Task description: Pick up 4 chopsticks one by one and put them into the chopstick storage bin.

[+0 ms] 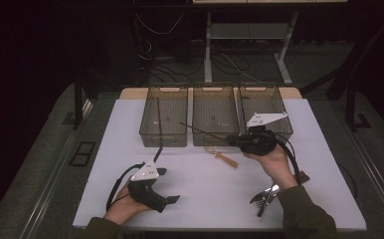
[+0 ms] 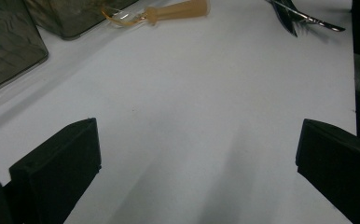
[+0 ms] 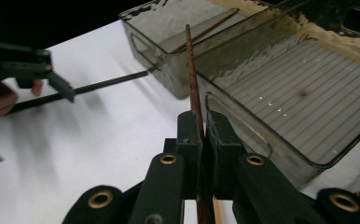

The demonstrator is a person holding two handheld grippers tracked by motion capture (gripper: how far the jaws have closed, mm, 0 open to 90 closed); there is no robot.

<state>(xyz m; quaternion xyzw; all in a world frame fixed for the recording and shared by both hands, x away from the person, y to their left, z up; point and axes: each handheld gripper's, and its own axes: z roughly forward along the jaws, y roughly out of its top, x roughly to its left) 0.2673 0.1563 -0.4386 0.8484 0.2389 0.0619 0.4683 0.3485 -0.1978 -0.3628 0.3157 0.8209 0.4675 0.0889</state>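
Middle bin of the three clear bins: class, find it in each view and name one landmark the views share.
High view: middle bin is centre of the row, at the table's far side.
Left gripper view: middle bin is at the top, left of centre.
Right gripper view: middle bin is the large near one, right of the chopstick.
Shared landmark: the left bin beside it.
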